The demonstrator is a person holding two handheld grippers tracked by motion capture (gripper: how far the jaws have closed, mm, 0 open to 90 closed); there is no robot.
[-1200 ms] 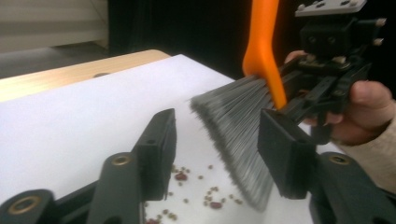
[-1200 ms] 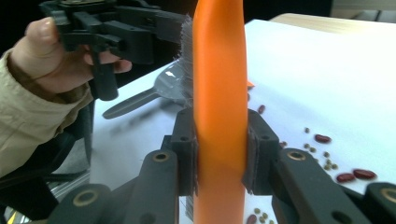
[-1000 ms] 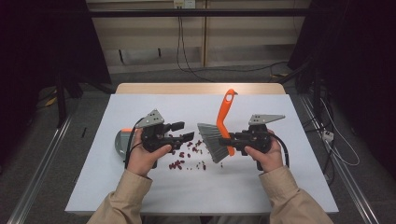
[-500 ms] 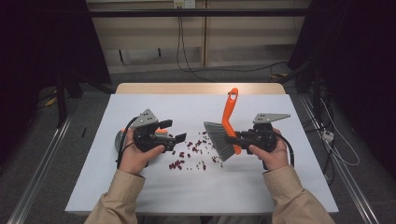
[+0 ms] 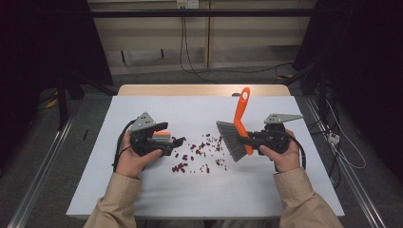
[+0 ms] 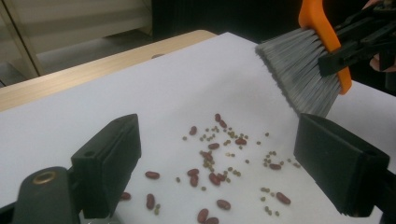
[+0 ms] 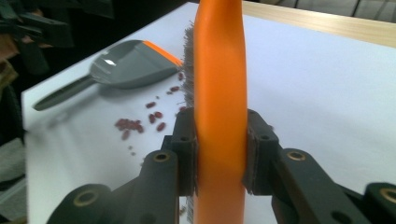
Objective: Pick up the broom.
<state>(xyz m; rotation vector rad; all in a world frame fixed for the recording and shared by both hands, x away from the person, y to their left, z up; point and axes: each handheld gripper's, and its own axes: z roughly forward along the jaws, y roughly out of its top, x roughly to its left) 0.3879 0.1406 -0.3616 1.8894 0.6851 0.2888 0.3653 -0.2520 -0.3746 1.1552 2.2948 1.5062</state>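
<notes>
- The right gripper [image 5: 247, 141] pinches the orange handle of the brush [image 5: 236, 135]; in the right gripper view both pads press on the handle [image 7: 219, 107].
- The brush stands nearly upright above the white table [image 5: 142, 199], handle up, its grey bristles [image 6: 299, 77] turned toward the scattered beans [image 5: 199, 154].
- The left gripper [image 5: 178, 141] has just been opening its jaws; they stand spread with nothing between them, above the beans [image 6: 210, 163].
- The grey dustpan [image 7: 126, 63] lies flat on the table beside the beans, apart from the left gripper's jaws.
- The beans lie between the two grippers.
</notes>
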